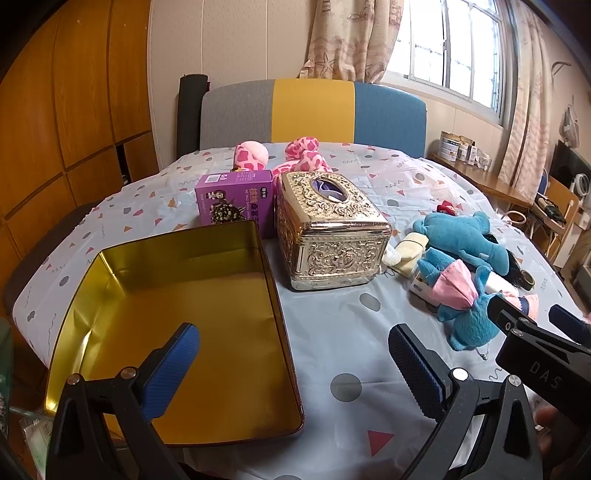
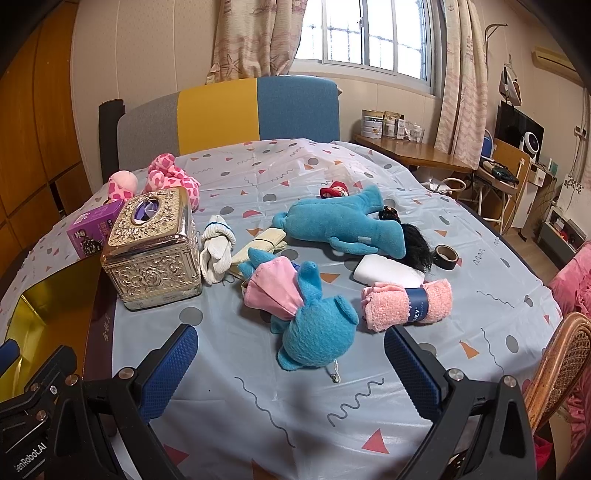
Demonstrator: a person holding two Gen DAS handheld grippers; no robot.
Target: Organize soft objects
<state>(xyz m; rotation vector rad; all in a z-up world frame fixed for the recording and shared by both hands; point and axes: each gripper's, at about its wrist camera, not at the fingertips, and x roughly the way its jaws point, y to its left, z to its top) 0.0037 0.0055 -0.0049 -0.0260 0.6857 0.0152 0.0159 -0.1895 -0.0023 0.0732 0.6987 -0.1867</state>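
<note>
Blue plush toy [image 2: 314, 328] with pink cloth on the tablecloth [image 2: 332, 413] just ahead of my right gripper [image 2: 291, 369], pink towel roll [image 2: 406, 302] beside it, ornate tissue box [image 1: 328, 229] between toy and empty gold tin [image 1: 177, 325], my left gripper [image 1: 293, 365] over the tin's edge, both spread wide, empty.

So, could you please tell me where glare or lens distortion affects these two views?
Left wrist view: window blown out white, wardrobe bowed by the fisheye. Right wrist view: window also overexposed, highlights glinting on the tissue box, corners dark.
</note>
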